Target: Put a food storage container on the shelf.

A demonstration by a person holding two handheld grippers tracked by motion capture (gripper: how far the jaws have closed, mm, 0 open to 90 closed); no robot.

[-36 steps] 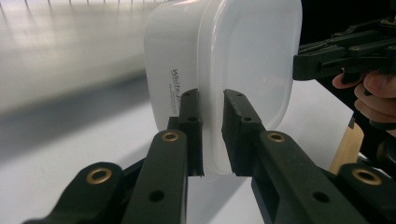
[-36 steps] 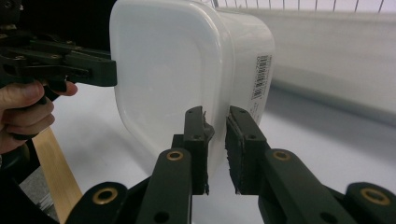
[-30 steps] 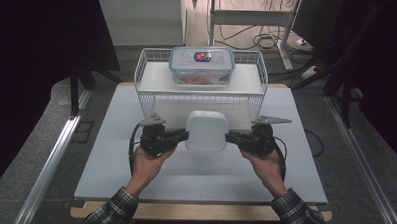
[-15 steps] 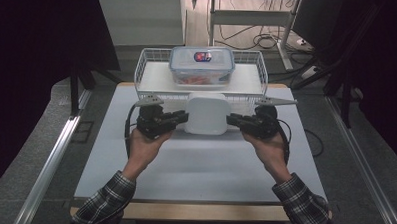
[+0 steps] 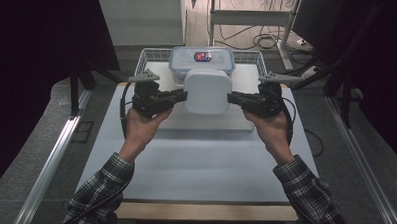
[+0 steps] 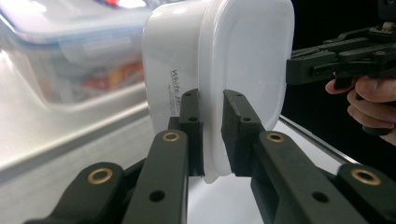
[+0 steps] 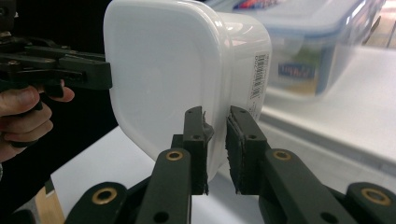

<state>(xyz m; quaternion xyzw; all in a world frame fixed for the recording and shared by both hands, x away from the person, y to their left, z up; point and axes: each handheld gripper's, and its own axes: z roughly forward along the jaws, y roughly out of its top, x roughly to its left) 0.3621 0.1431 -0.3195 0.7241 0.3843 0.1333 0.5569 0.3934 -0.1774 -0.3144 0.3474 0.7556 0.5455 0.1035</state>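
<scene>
White tub (image 5: 207,91) before clear lidded box (image 5: 202,61)

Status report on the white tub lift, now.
Left tongs and right tongs clamped on white tub rim. Tub airborne. Clear lidded box in wire basket close behind.

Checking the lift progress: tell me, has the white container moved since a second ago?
Yes. The white container, clamped by the left gripper and right gripper, has moved up the high view and now overlaps the clear lidded box in the wire basket.
</scene>
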